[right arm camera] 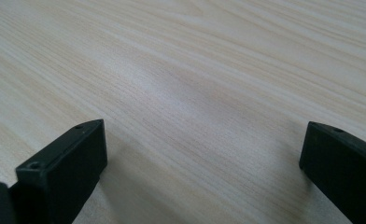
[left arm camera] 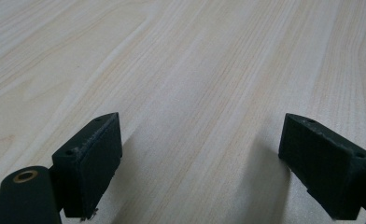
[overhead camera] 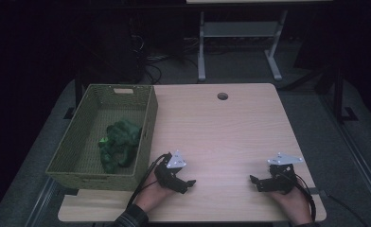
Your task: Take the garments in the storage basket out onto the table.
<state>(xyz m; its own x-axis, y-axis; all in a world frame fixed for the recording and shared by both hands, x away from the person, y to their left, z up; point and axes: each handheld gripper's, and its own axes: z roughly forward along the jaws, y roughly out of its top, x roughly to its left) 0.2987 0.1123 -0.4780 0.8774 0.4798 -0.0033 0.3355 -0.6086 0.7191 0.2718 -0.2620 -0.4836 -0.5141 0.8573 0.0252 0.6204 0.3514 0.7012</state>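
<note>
A green cloth (overhead camera: pixel 119 144) lies bunched inside the woven basket (overhead camera: pixel 60 156) at the table's (overhead camera: pixel 231 127) left edge. Just beside the basket, the left gripper (overhead camera: pixel 189 183) rests with jaws wide and empty. The right gripper (overhead camera: pixel 253 180) sits well apart, also wide and empty.

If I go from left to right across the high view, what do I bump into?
Woven basket → green cloth lying inside it → left gripper, jaws open → right gripper, jaws open, both resting low on the wooden table.
</note>
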